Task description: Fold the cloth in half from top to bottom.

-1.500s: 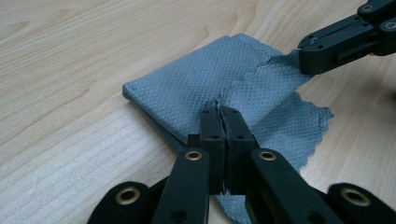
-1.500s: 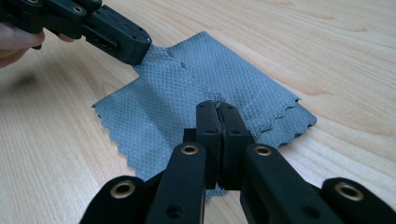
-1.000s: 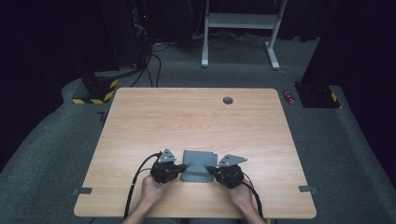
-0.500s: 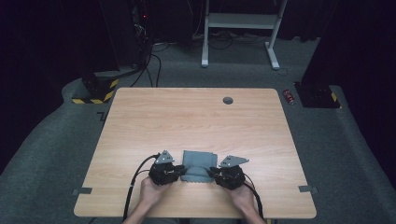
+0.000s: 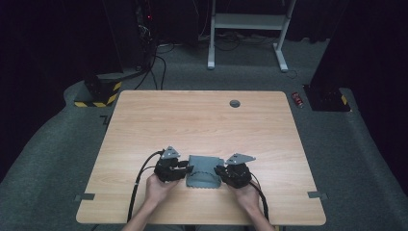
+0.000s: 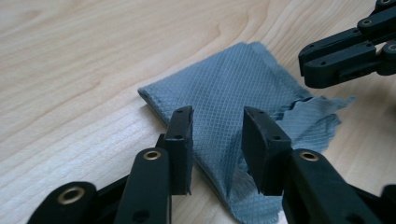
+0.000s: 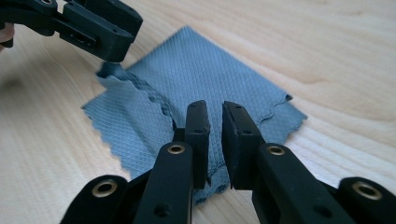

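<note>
Folded grey cloth (image 5: 204, 172) lies flat on worktop (image 5: 202, 120), near edge. Left claw (image 6: 215, 130) just opening, astride left fold; right claw (image 7: 215, 122) just narrowing, slightly apart, over right edge, gripping nothing, likely to fold again.

No legible txt, labels, brands or nos. anywhere in pics
</note>
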`<act>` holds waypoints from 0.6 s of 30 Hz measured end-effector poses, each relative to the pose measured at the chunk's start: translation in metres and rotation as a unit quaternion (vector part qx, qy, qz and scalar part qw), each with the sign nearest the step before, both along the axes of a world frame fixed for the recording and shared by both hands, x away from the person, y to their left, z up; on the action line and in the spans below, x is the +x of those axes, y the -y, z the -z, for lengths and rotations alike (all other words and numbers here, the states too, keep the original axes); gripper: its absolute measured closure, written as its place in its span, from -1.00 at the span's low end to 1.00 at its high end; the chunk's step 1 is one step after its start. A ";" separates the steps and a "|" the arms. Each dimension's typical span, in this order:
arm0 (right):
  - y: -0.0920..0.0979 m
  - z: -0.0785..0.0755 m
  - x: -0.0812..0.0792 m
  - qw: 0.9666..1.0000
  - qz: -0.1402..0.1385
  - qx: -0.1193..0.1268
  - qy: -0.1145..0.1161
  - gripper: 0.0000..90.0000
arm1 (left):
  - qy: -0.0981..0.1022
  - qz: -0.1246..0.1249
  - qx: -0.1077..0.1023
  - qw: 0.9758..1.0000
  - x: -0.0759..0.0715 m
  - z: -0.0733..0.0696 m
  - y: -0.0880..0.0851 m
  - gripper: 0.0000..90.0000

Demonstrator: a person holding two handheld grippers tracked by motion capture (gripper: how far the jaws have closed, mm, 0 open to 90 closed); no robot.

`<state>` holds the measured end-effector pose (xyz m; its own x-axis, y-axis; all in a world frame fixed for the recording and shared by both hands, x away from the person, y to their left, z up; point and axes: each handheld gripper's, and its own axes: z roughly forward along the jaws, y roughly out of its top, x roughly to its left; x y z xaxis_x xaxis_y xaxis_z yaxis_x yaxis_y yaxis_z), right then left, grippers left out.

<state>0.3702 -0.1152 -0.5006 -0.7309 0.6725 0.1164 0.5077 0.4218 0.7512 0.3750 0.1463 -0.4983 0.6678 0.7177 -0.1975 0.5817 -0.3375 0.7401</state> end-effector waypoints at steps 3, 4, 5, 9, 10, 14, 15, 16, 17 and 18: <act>-0.005 0.005 -0.001 1.000 -0.005 -0.009 -0.005 0.78 | -0.005 0.012 0.009 1.000 -0.002 0.005 0.005 0.39; -0.005 0.005 -0.003 1.000 -0.007 -0.010 -0.003 0.77 | -0.007 0.014 0.010 1.000 -0.004 0.006 0.006 0.38; -0.005 0.006 -0.005 1.000 -0.009 -0.012 -0.005 0.77 | -0.008 0.019 0.013 1.000 -0.007 0.007 0.006 0.37; -0.005 0.010 -0.014 1.000 -0.019 -0.019 -0.006 0.71 | -0.014 0.029 0.015 0.999 -0.018 0.010 0.004 0.34; -0.005 0.010 -0.014 1.000 -0.019 -0.019 -0.006 0.71 | -0.014 0.029 0.015 0.999 -0.018 0.010 0.004 0.33; -0.006 0.012 -0.024 0.999 -0.025 -0.036 0.006 0.62 | -0.010 0.034 0.034 0.999 -0.028 0.015 0.001 0.32; -0.006 0.014 -0.025 0.999 -0.026 -0.038 0.007 0.61 | -0.008 0.036 0.036 0.999 -0.030 0.015 0.001 0.31; -0.006 0.015 -0.026 0.999 -0.026 -0.041 0.005 0.60 | -0.009 0.038 0.041 0.998 -0.032 0.016 0.000 0.30; -0.007 0.016 -0.027 0.999 -0.026 -0.045 0.008 0.57 | -0.008 0.041 0.045 0.998 -0.033 0.016 -0.001 0.29; -0.007 0.017 -0.028 0.998 -0.026 -0.048 0.009 0.56 | -0.007 0.041 0.042 0.998 -0.036 0.018 -0.002 0.29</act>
<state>0.3425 -0.1083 -0.5176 -0.7670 0.6404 0.0403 0.4697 0.5176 0.7152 0.3387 0.1483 -0.5160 0.7222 0.6752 -0.1499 0.5604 -0.4442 0.6990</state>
